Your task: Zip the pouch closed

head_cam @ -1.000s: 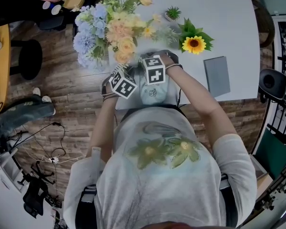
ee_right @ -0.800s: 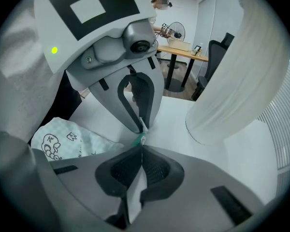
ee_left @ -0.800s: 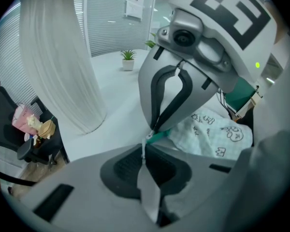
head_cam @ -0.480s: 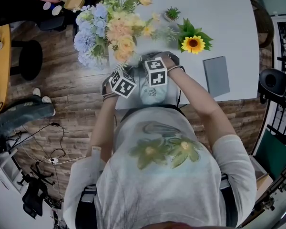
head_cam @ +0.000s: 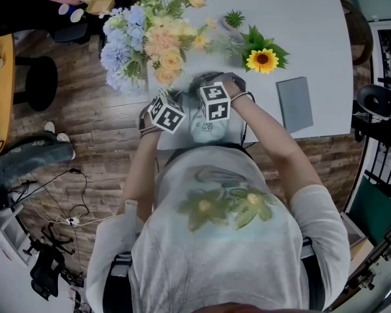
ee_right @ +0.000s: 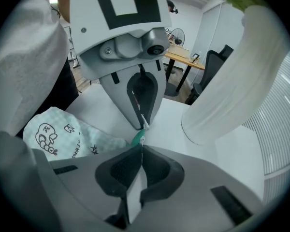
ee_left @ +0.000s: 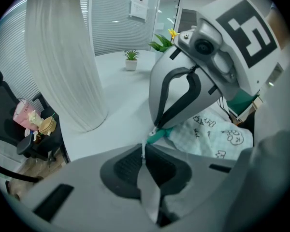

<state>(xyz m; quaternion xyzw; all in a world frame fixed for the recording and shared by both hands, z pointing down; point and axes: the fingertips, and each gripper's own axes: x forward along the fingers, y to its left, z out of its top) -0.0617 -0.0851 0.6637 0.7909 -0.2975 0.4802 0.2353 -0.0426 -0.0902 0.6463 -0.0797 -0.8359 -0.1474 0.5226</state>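
Note:
A pale green checked pouch (head_cam: 207,129) with small cartoon prints lies at the table's near edge, just in front of the person. Both grippers meet tip to tip over its left end, their marker cubes (head_cam: 167,115) (head_cam: 214,102) side by side. My left gripper (ee_left: 144,151) is shut on a thin white zipper pull (ee_right: 144,123). My right gripper (ee_right: 141,148) is shut on the green tab (ee_right: 137,138) at the pouch's end. The pouch body (ee_left: 213,137) (ee_right: 58,134) trails away towards the person. The zipper line itself is hidden by the jaws.
A white vase (ee_right: 232,76) of blue and yellow flowers (head_cam: 146,41) stands close behind the grippers. A sunflower (head_cam: 262,59), a small potted plant (head_cam: 234,19) and a grey notebook (head_cam: 294,104) sit on the white table (head_cam: 313,18). Wooden floor lies left of the table edge.

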